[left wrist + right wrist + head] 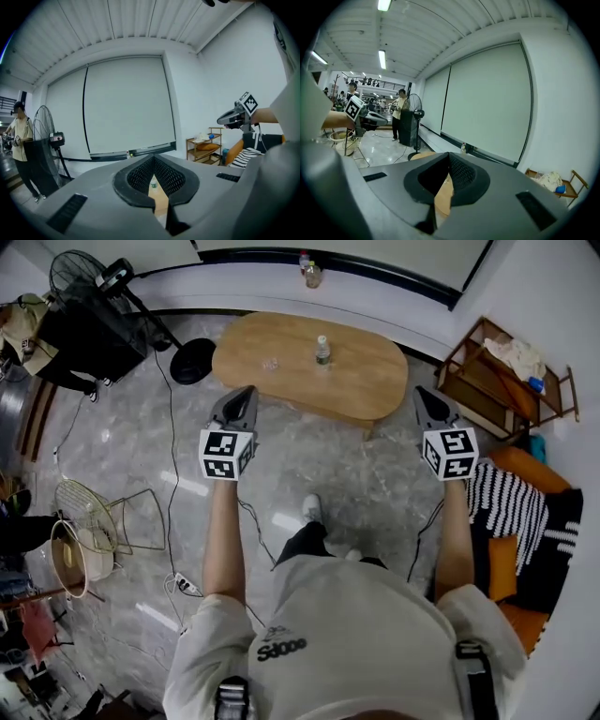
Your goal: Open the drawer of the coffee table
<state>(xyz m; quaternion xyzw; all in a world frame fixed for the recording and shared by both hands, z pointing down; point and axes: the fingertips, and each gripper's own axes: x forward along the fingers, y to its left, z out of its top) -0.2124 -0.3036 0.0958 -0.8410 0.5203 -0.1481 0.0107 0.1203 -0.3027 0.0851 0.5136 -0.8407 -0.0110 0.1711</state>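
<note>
The oval wooden coffee table [356,381] stands ahead of me on the grey floor, with a small bottle [322,351] on its top. No drawer shows in any view. My left gripper [247,393] is shut and empty, its tip short of the table's near left edge. My right gripper [422,394] is also shut and empty, just off the table's right end. In the left gripper view the shut left gripper [153,159] frames a strip of table [160,201] and the bottle [152,184]. In the right gripper view the right gripper [448,157] shows the tabletop [443,197].
A black fan [84,277] and its round base [192,362] stand left of the table, with cables and a power strip [187,585] on the floor. A wooden shelf [497,371] and an orange sofa [534,474] are at the right. A person [21,140] stands by the fan.
</note>
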